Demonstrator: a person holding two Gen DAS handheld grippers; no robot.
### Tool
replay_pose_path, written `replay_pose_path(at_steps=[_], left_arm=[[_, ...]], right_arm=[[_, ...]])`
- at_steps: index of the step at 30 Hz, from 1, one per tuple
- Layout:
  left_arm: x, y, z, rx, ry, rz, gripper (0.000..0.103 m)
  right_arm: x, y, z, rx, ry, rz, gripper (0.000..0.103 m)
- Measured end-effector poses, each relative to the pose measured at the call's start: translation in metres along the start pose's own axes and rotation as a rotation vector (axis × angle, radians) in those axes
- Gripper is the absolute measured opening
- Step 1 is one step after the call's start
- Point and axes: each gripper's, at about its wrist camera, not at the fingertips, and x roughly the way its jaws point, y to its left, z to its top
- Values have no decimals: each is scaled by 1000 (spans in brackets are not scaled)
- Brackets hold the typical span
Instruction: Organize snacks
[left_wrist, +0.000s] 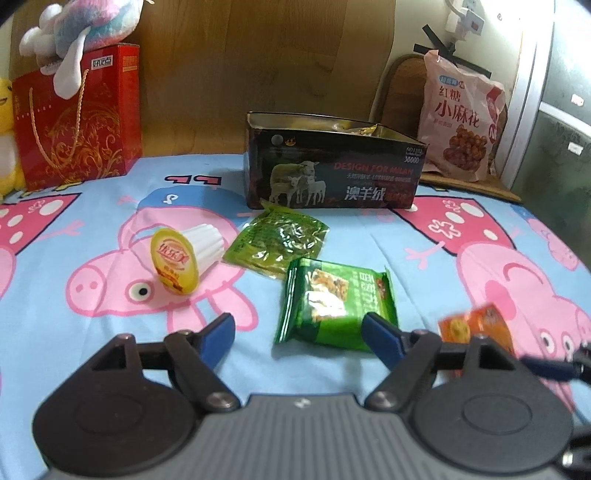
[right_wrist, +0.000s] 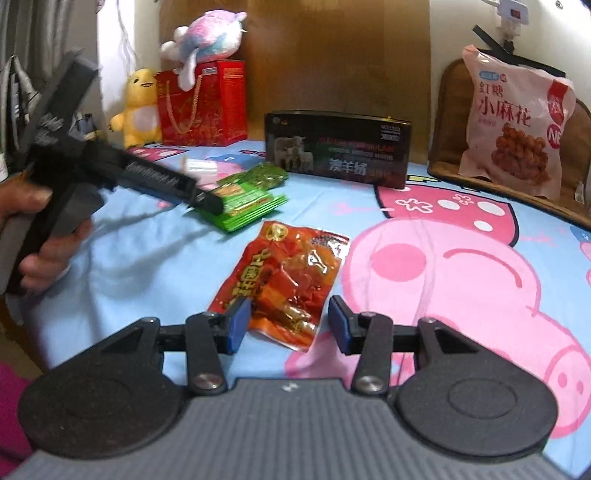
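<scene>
A black tin box (left_wrist: 332, 173) stands open-topped at the back of the cartoon-pig sheet (left_wrist: 74, 332). In front of it lie a clear green packet (left_wrist: 277, 243), a jelly cup (left_wrist: 181, 258) on its side, and a green snack packet (left_wrist: 332, 302). My left gripper (left_wrist: 301, 334) is open just before the green snack packet, its right fingertip over the packet's near corner. In the right wrist view, my right gripper (right_wrist: 289, 325) is open around the near end of an orange-red packet (right_wrist: 288, 273), pads not pressing. The left gripper (right_wrist: 210, 201), held by a hand (right_wrist: 37, 258), points at the green packet (right_wrist: 247, 206).
A red gift bag (left_wrist: 77, 122) with a plush toy (left_wrist: 85, 26) on top stands back left, beside a yellow plush (right_wrist: 140, 107). A large pink snack bag (right_wrist: 517, 122) leans on a brown wooden seat back (right_wrist: 450, 122) at the back right. A wooden board (left_wrist: 258, 74) rises behind.
</scene>
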Motion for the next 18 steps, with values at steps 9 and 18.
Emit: replay_pose_path(at_steps=[9,18], left_arm=[[-3,8,-7,-12,7,74,78],[-2,9,-13,9,-14,154,79]], right_arm=[[29,-27,14,108,-41,-61,56],[12,-48,7,213,-150,6,58]])
